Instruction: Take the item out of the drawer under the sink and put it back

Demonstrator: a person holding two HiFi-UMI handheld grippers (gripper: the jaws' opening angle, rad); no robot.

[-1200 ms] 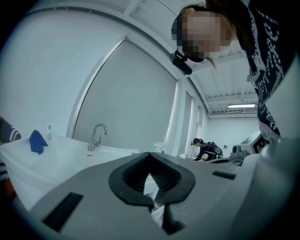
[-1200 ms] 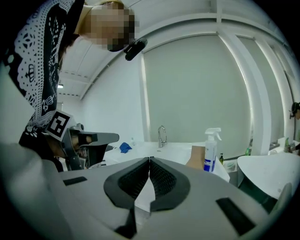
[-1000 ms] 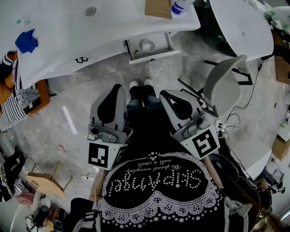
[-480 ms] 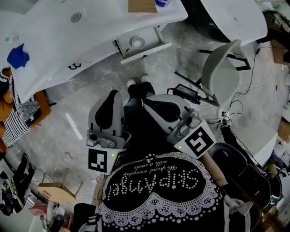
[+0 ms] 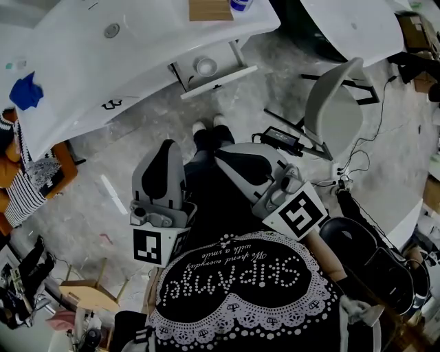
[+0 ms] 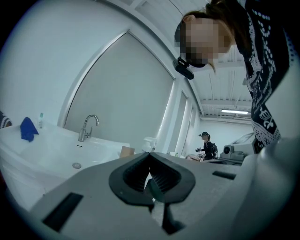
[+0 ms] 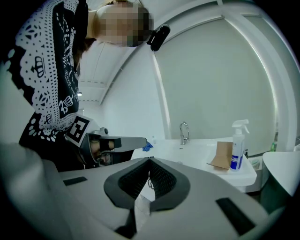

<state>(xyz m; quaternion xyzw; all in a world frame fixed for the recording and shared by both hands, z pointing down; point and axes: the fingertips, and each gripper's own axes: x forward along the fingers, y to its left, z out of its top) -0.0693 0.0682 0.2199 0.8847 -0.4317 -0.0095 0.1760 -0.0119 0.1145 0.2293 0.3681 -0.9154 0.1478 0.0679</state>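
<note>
The drawer [image 5: 218, 80] under the white sink counter [image 5: 82, 75] stands pulled out at the top of the head view. A round white item [image 5: 205, 66] lies inside it. Both grippers hang in front of the person's body, well short of the drawer. My left gripper [image 5: 168, 146] points up the picture and its jaws [image 6: 150, 154] meet with nothing between them. My right gripper [image 5: 221, 155] leans up and to the left, its jaws [image 7: 150, 160] closed and empty. The left gripper [image 7: 110, 143] also shows in the right gripper view.
On the counter are a tap [image 6: 88, 127], a blue cloth [image 5: 26, 91], a piece of cardboard [image 5: 210, 9] and a spray bottle [image 7: 238, 145]. A grey chair [image 5: 335, 110] and a power brick [image 5: 278, 139] sit right of the drawer. A person in stripes [image 5: 24, 189] is at left.
The head view has shifted, so the sink and drawer now sit higher and further left. The right gripper's tips lean more to the left. Both grippers stay shut.
</note>
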